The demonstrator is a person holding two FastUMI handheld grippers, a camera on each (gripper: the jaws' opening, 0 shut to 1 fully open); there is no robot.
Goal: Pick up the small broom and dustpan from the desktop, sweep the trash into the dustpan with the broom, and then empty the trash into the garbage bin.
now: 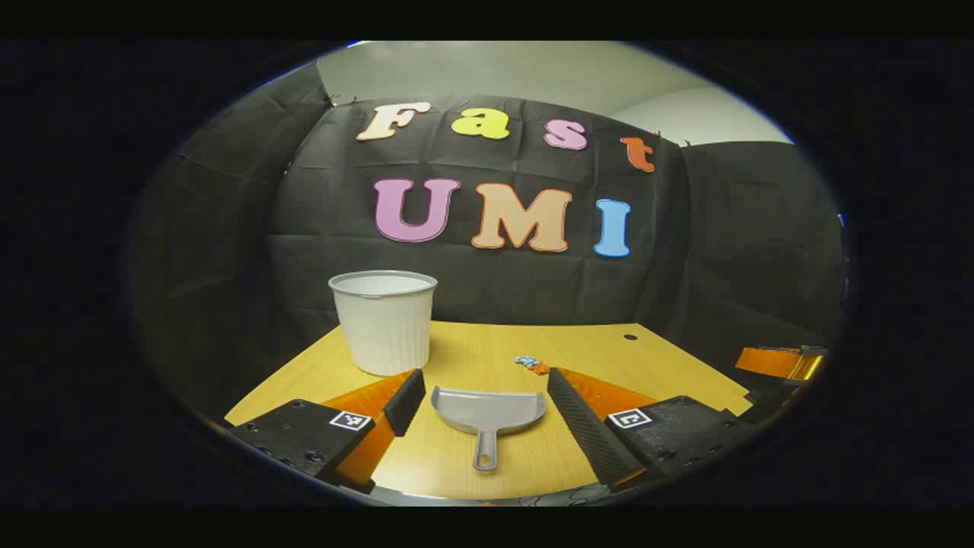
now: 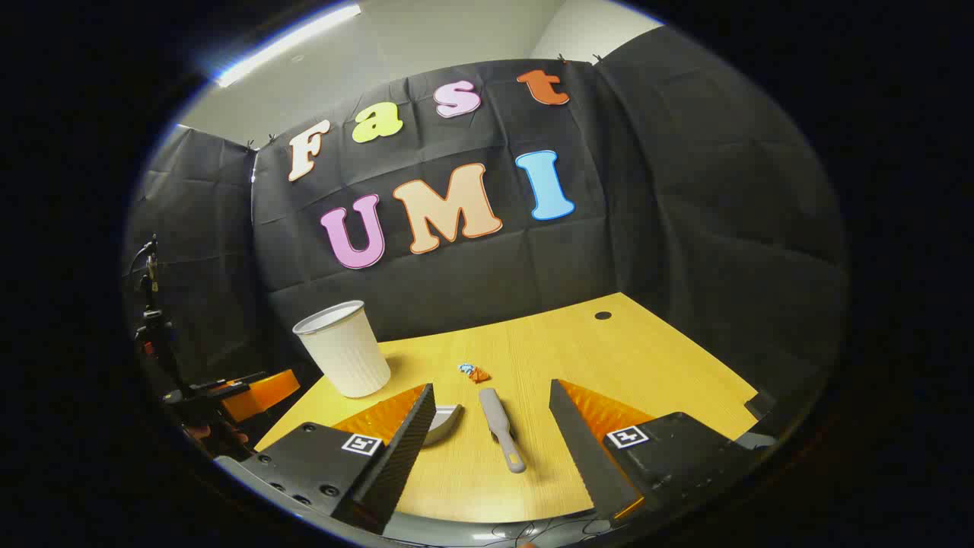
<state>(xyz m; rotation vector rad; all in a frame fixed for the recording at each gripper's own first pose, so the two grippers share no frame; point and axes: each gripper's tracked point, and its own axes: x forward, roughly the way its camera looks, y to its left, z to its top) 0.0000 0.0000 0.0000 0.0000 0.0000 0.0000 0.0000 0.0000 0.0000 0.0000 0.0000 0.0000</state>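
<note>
A grey dustpan [image 1: 487, 415] lies on the wooden desk [image 1: 593, 350], handle toward me, between the spread fingers of my left gripper [image 1: 487, 396], which is open and holds nothing. In the right gripper view a small grey broom [image 2: 502, 428] lies flat between the fingers of my open right gripper [image 2: 493, 411]; a corner of the dustpan [image 2: 444, 422] peeks out by its left finger. A small heap of blue and orange trash [image 1: 531, 364] [image 2: 475, 372] sits mid-desk. The white ribbed garbage bin [image 1: 384, 322] [image 2: 343, 348] stands upright at the back left.
The desk [image 2: 609, 358] has a small dark hole near its back right corner [image 2: 603, 315]. Black cloth walls close in behind and beside it. The other gripper's orange body shows at the right edge [image 1: 784, 364] and at the left edge [image 2: 251, 392].
</note>
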